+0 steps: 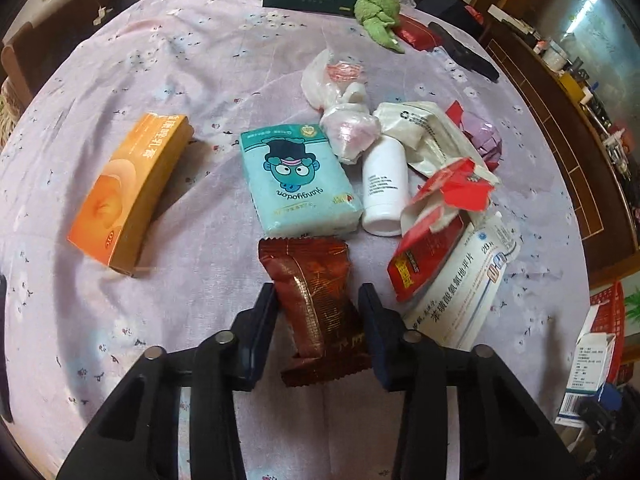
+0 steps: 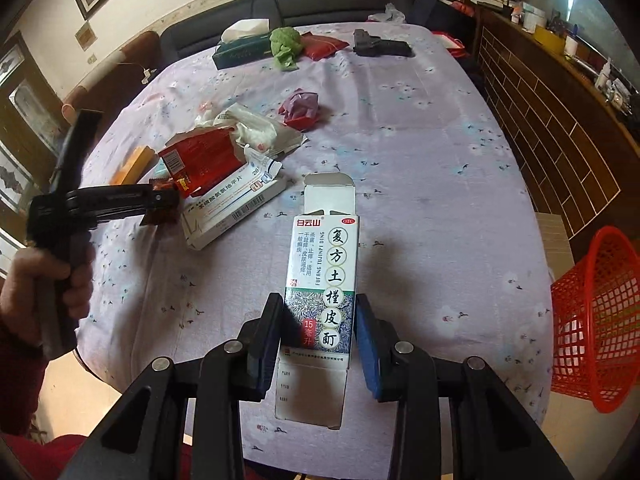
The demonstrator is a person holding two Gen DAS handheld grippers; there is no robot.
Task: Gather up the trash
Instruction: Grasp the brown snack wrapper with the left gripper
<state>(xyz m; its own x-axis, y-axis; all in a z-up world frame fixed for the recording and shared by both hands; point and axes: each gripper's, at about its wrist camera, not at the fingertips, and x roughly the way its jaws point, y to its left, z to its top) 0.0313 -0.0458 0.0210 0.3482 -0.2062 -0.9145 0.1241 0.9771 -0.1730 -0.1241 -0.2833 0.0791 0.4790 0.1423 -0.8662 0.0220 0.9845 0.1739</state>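
A brown foil snack wrapper [image 1: 310,264] sits between the fingers of my left gripper [image 1: 316,294], whose pads press its sides just above the lilac tablecloth [image 1: 180,80]. The right wrist view shows that same left gripper [image 2: 162,200] at the left, held by a hand [image 2: 76,276], with the wrapper [image 2: 160,216] in its jaws. My right gripper [image 2: 318,300] is shut on a white and green medicine carton [image 2: 320,264]. The carton's top flap is open, and it hangs over the near part of the table.
A red mesh basket [image 2: 596,320] stands off the table's right edge. The trash pile includes a white bottle [image 1: 386,184], a blue tissue pack [image 1: 298,184], a torn red packet [image 1: 436,216] and a flat white box [image 1: 460,292]. An orange box [image 1: 132,192] lies to the left.
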